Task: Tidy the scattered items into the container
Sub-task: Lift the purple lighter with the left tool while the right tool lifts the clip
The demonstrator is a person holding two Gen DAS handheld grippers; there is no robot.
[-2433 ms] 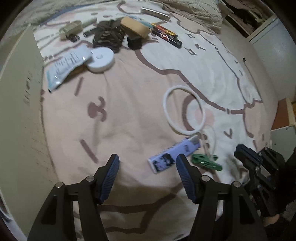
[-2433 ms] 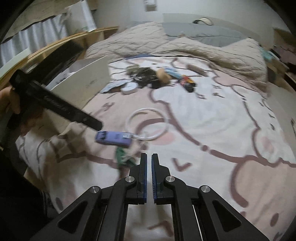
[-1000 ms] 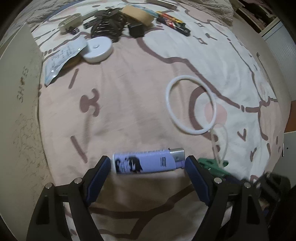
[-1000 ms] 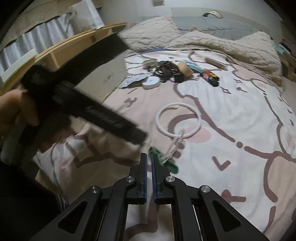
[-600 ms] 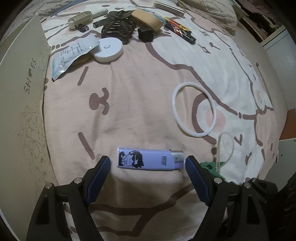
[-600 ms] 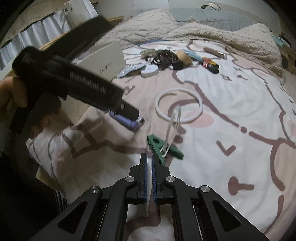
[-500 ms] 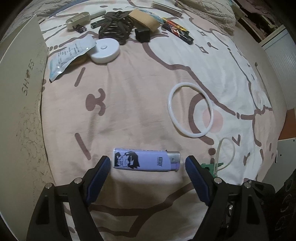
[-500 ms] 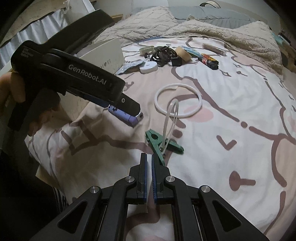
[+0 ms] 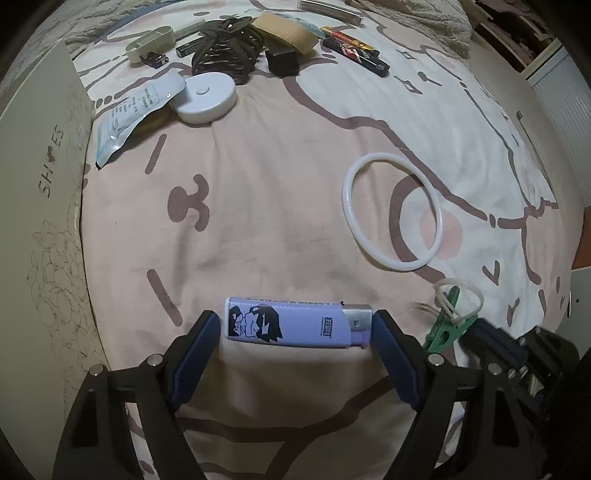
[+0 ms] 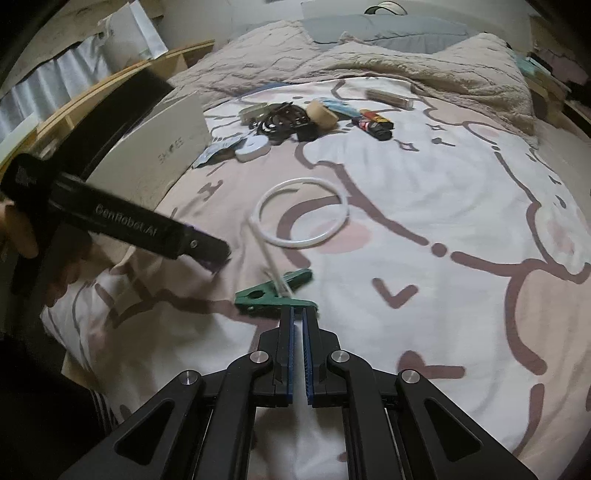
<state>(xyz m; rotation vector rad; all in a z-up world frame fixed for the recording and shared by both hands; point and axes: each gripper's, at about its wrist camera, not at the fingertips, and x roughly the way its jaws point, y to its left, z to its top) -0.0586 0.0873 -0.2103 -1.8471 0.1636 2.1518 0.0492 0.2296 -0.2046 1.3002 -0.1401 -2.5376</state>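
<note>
A lilac lighter (image 9: 295,325) lies crosswise on the bedspread. My left gripper (image 9: 295,332) points down over it, open, one pad just off each end of the lighter. The right wrist view shows that left gripper (image 10: 207,251) in a person's hand. A green clothes peg (image 10: 275,295) with a pale loop through it lies right in front of my right gripper (image 10: 297,310), which is shut with nothing between its pads. In the left wrist view the peg (image 9: 443,328) lies beside the blurred right gripper (image 9: 491,343). The beige shoebox (image 9: 44,221) stands at the left.
A white ring (image 9: 391,210) lies beyond the lighter. Farther back is a cluster: a white puck (image 9: 207,96), a sachet (image 9: 136,107), a dark coil (image 9: 225,48), a tape roll (image 9: 288,31), a black cube (image 9: 282,61), a printed stick (image 9: 354,46). A rumpled blanket (image 10: 406,59) lies behind.
My left gripper widened and came over the lighter, which now sits between its pads. The shut right gripper moved up to the green peg, and the peg turned.
</note>
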